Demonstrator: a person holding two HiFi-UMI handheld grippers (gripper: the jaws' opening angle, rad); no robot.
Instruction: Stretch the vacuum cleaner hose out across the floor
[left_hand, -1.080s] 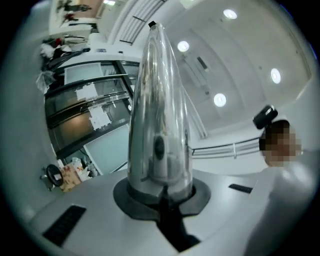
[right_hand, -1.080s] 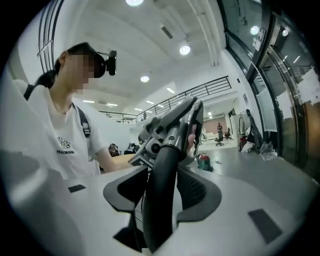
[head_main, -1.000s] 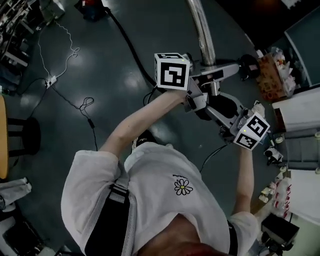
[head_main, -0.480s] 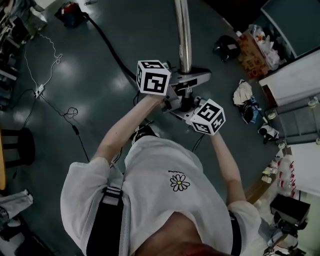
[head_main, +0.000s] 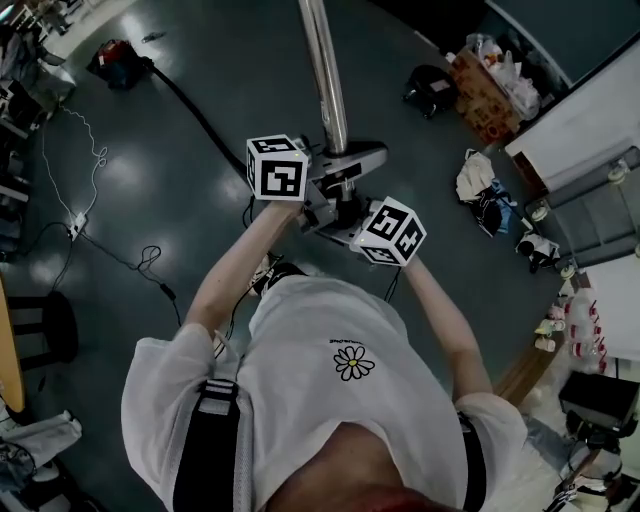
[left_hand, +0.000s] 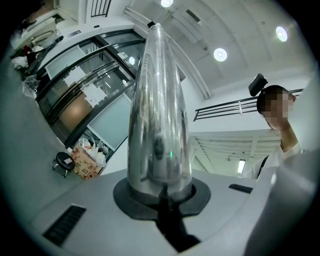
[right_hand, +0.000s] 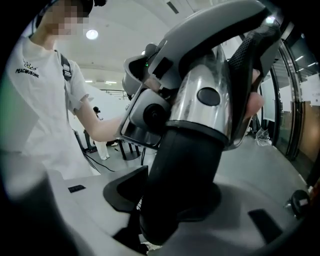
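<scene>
Head view, from above: the person stood on the dark floor (head_main: 240, 60) with both grippers raised in front of the chest. The left gripper (head_main: 325, 172), beneath its marker cube, was clamped on the metal wand (head_main: 324, 70), which ran away from the person toward the top of the frame. In the left gripper view the same gripper (left_hand: 162, 192) had its jaws closed tight round the base of the shiny wand (left_hand: 157, 115).

The right gripper (head_main: 345, 208) sat just beside and below the left. In the right gripper view, the right gripper (right_hand: 175, 200) had its jaws pressed against the black cuff (right_hand: 185, 165) under the grey and chrome handle (right_hand: 210, 60).

The vacuum cleaner hose (head_main: 195, 112), black, lay on the floor in a nearly straight diagonal from the red cleaner body (head_main: 115, 62) at upper left to the grippers.

Surroundings: a cardboard box (head_main: 480, 85) at upper right, a thin white cable (head_main: 85, 150) at left, and a dark stool (head_main: 45, 325) at the left edge.
</scene>
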